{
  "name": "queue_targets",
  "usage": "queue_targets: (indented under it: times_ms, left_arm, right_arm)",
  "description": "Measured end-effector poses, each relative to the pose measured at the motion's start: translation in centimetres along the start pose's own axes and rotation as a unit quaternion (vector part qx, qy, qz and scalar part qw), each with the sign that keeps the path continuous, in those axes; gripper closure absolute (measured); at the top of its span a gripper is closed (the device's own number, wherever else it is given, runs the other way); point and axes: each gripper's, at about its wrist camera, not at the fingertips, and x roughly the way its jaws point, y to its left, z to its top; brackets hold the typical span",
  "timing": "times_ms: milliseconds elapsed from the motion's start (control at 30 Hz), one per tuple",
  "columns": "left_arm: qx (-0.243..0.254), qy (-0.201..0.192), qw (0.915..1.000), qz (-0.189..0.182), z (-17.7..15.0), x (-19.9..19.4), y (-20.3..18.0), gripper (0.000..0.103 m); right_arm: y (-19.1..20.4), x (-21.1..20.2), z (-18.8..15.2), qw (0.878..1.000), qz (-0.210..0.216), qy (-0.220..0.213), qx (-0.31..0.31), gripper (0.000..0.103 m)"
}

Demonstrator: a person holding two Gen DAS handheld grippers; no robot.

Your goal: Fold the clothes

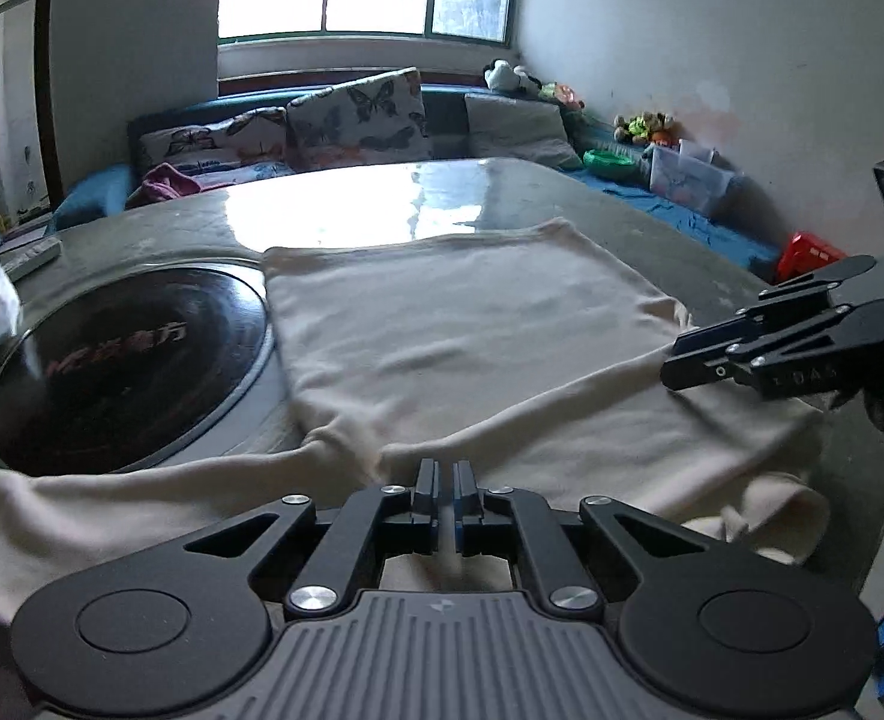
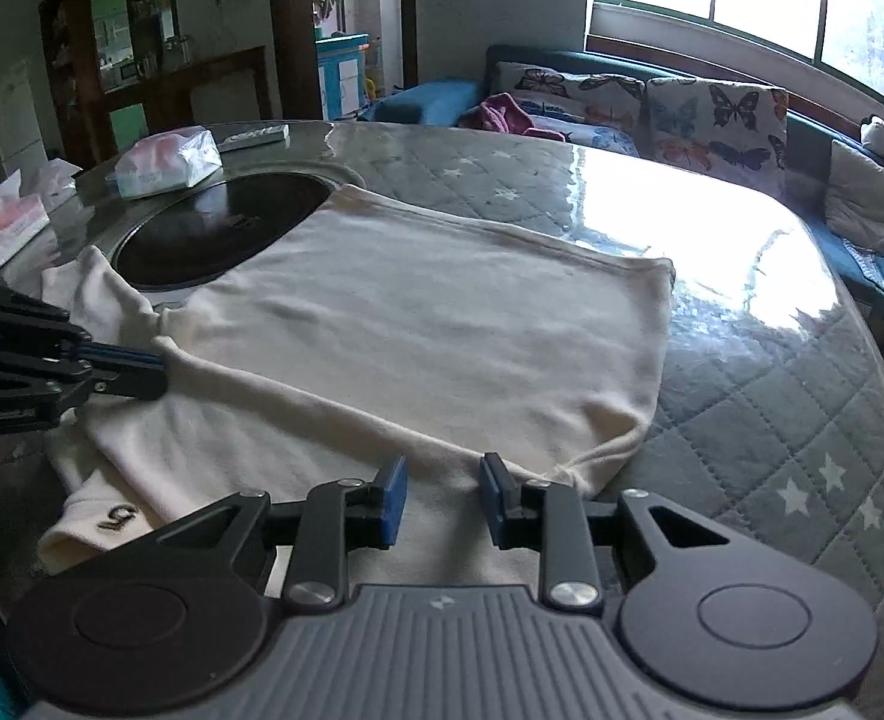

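A cream long-sleeved garment [image 1: 472, 312] [image 2: 442, 312] lies flat on the table, its hem at the far side. A raised fold runs across it near the shoulders. My left gripper [image 1: 446, 474] [image 2: 156, 369] is shut on the cloth at the left end of that fold. At the right end my right gripper [image 2: 443, 489] [image 1: 673, 360] is open, with its blue pads either side of the fabric edge. One sleeve cuff [image 2: 105, 522] with a small dark logo lies folded at the near edge.
The table has a grey quilted cover [image 2: 772, 390] under shiny plastic and a round black inset plate [image 1: 123, 360] partly under the garment. Tissue packs [image 2: 165, 162] and a remote [image 2: 255, 135] sit at the far left. A sofa with butterfly cushions [image 1: 357, 114] stands behind.
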Motion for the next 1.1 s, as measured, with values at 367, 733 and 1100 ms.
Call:
queue_targets:
  times_ms: [367, 733, 1100]
  left_arm:
    - [-0.084, -0.005, 0.9931, 0.081, -0.7, -3.3, 4.0, 0.088]
    - [-0.18, -0.032, 0.95, 0.253, -1.7, -6.2, 9.9, 0.053]
    - [-0.254, -0.016, 0.9096, 0.329, -2.9, -5.7, 14.3, 0.057]
  right_arm:
    - [7.5, 2.1, 1.7, 0.993, 0.088, -0.001, -0.083, 0.077]
    - [12.2, 1.8, 1.2, 0.982, 0.128, -0.004, -0.141, 0.077]
    - [11.0, 0.4, 1.4, 0.986, 0.113, -0.024, -0.123, 0.076]
